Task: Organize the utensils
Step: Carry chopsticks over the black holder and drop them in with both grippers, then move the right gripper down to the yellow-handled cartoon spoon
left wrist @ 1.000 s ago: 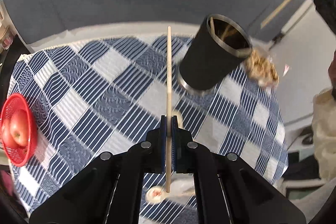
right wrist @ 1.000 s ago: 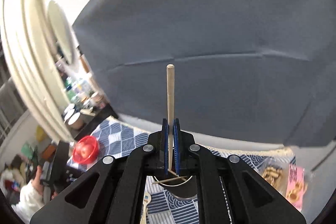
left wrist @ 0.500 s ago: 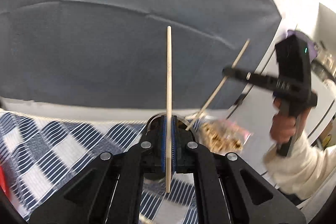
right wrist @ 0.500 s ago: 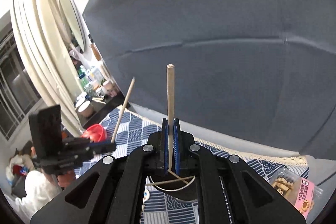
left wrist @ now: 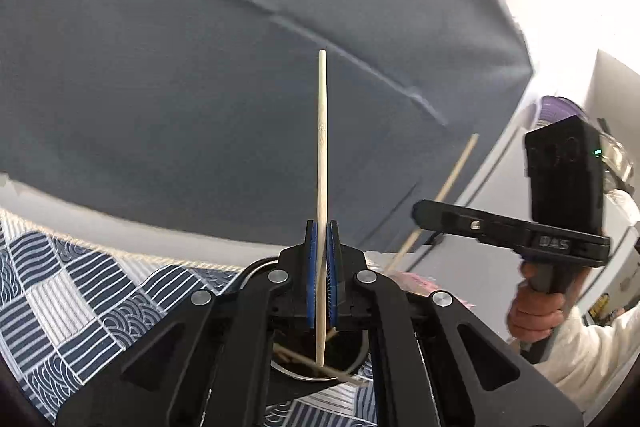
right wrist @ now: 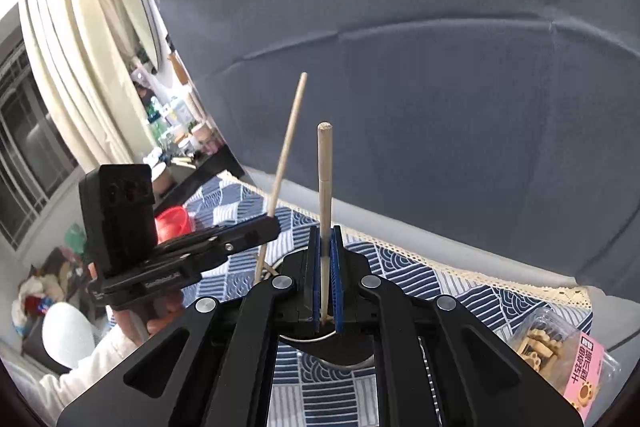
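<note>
A grey backdrop rises behind a table under a blue-and-white patterned cloth. The left gripper pinches one pale chopstick upright, its lower tip over the open mouth of the dark utensil holder, where other sticks lie crossed. The right gripper clamps a second chopstick above the same holder; a red basket sits beyond and a snack packet to the right.

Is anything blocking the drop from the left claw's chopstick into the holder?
Nothing visible blocks it. The left claw holds its chopstick upright, its tip over the holder's open rim. Chopsticks already inside lie slanted below the tip and may deflect it.
</note>
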